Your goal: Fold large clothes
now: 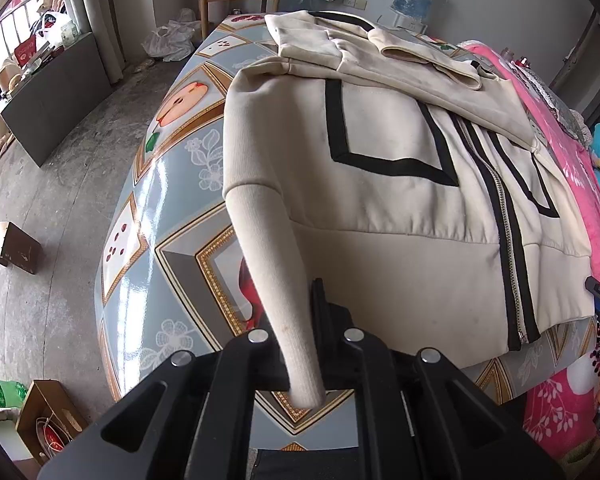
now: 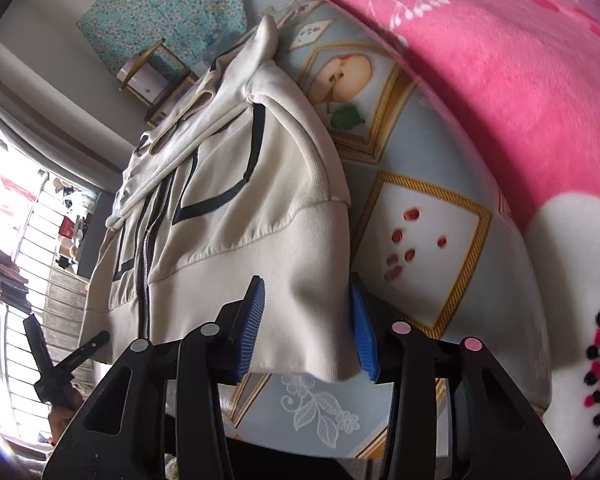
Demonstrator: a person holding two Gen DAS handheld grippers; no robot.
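The cream jacket (image 1: pixel 400 184), soft fleece with black tape trim and a metal zip, lies flat on the glossy patterned table (image 1: pixel 160 208), sleeves already crossed over its chest. The left gripper (image 1: pixel 300 344) is clamped tight on the hem's left corner, drawn into a narrow tail. The right gripper (image 2: pixel 312 320) has its blue ribbed pads half closed around the right corner, seemingly just touching; once it bites, both corners should lift toward the collar.
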